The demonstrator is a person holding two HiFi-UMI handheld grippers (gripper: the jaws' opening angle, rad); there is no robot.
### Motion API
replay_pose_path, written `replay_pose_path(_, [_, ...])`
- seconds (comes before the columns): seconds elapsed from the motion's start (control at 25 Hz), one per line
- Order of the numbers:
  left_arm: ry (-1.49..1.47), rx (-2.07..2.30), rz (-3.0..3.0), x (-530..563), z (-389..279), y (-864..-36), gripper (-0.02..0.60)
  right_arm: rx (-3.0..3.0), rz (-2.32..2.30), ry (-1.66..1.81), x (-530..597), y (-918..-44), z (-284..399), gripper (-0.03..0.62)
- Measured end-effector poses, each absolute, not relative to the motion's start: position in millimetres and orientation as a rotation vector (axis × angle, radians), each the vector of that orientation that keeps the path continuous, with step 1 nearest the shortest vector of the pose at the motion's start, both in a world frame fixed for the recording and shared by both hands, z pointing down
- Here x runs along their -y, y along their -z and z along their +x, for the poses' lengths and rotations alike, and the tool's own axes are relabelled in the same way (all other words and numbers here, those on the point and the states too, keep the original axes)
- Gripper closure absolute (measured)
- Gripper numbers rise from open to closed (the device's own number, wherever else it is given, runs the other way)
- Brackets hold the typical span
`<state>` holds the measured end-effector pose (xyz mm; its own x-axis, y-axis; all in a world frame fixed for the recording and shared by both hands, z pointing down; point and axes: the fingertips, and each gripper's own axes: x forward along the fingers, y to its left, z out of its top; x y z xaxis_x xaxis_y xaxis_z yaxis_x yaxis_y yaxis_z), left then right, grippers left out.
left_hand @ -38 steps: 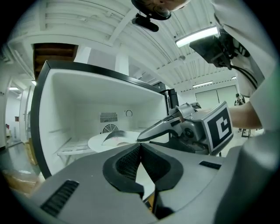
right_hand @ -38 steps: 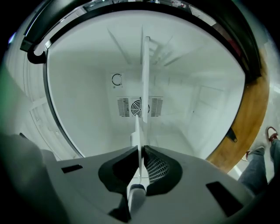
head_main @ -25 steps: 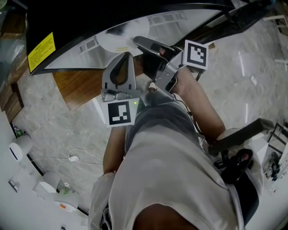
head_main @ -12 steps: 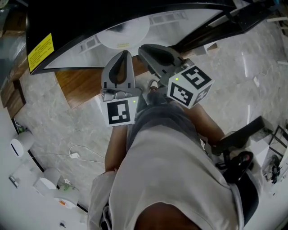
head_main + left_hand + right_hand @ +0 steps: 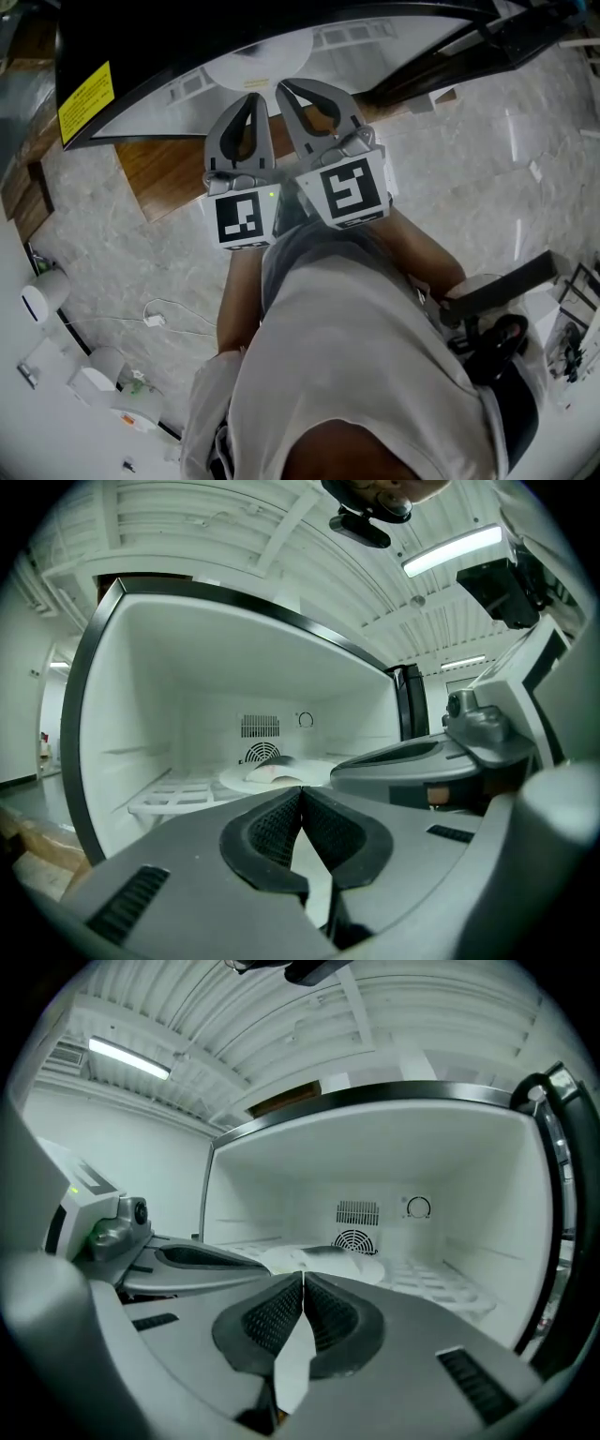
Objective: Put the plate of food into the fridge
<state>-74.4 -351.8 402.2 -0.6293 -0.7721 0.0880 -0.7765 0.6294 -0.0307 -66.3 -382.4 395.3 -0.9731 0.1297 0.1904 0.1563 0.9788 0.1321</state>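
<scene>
Rolled upright since a second ago, the right gripper point(image 5: 284, 88) now carries its marker cube point(image 5: 343, 190) face-up and lies just beside the left gripper point(image 5: 251, 97), which has edged a little toward the opening. Both point level into the open fridge point(image 5: 150, 696).

The plate of food point(image 5: 281, 772) already sits inside, resting on the white wire shelf point(image 5: 173, 794) in front of the round fan vent point(image 5: 262, 754) at the back wall. Neither claw touches it. What the pale food is cannot be made out.

The right gripper's jaws have just been closing and are now clenched pad to pad with nothing between them. The left gripper's jaws are likewise pressed together and empty.

With the plate down and flat on the shelf, the clenched, idle claws suggest there is nothing left to carry. Placing looks complete. Held side by side at the mouth of the compartment, the grippers seem poised to back away. Shutting the fridge would likely be what remains.
</scene>
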Motion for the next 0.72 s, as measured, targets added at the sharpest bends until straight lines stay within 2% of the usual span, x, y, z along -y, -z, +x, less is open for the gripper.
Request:
replay_pose_path(0.12, [-0.133, 2.794, 1.321, 354, -81, -401, 0.561, 2.931, -0.222, 0.313, 382, -394, -74, 0.571])
replay_pose_path(0.72, [-0.121, 2.759, 1.329, 371, -107, -390, 0.563, 3.019, -0.102, 0.212, 401, -372, -109, 0.569])
